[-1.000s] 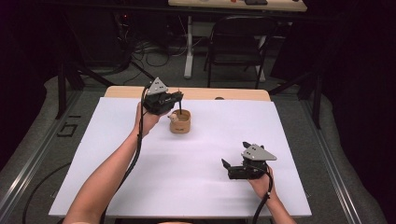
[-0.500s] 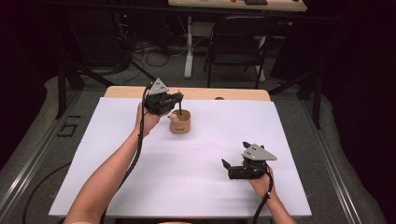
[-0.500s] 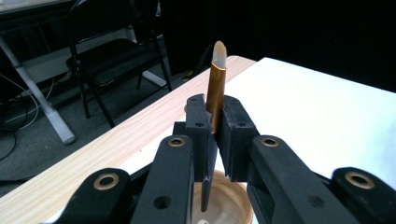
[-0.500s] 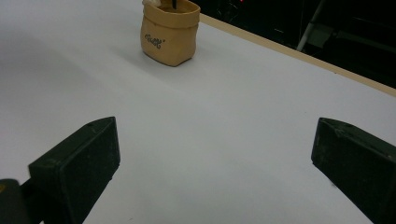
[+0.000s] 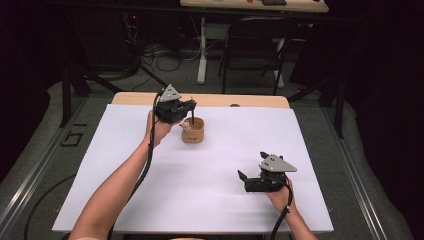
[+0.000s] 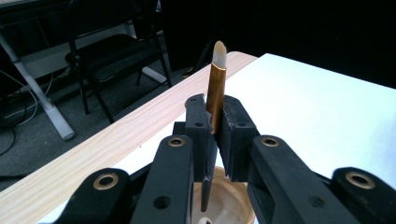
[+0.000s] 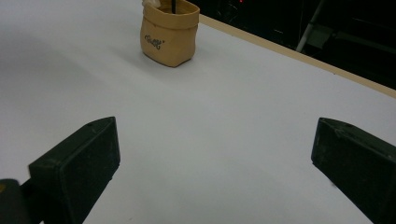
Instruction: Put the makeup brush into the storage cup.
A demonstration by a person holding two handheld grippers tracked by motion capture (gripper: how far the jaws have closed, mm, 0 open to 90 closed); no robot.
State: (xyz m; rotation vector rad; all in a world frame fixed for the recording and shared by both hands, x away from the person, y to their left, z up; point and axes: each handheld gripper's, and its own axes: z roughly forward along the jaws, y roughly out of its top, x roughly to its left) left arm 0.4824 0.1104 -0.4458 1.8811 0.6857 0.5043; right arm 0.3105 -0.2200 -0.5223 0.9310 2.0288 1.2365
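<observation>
The left gripper [image 6: 212,133] remains clamped on a makeup brush [image 6: 216,88], bristles up, handle tip inside the tan pouch [image 5: 193,130]; nothing has shifted, so release is pending. The right gripper [image 5: 252,181] rests open, well apart on the white tabletop [image 5: 210,200]

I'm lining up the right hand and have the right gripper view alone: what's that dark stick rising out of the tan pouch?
Observer: A brush, gold ferrule and pale bristles up, handle down in the pouch.
Operator: Is it loose?
Observer: No, the left gripper is shut on the brush.
Operator: And where is my gripper?
Observer: The right gripper sits low over the white table, right of the pouch and nearer the person, jaws open.
</observation>
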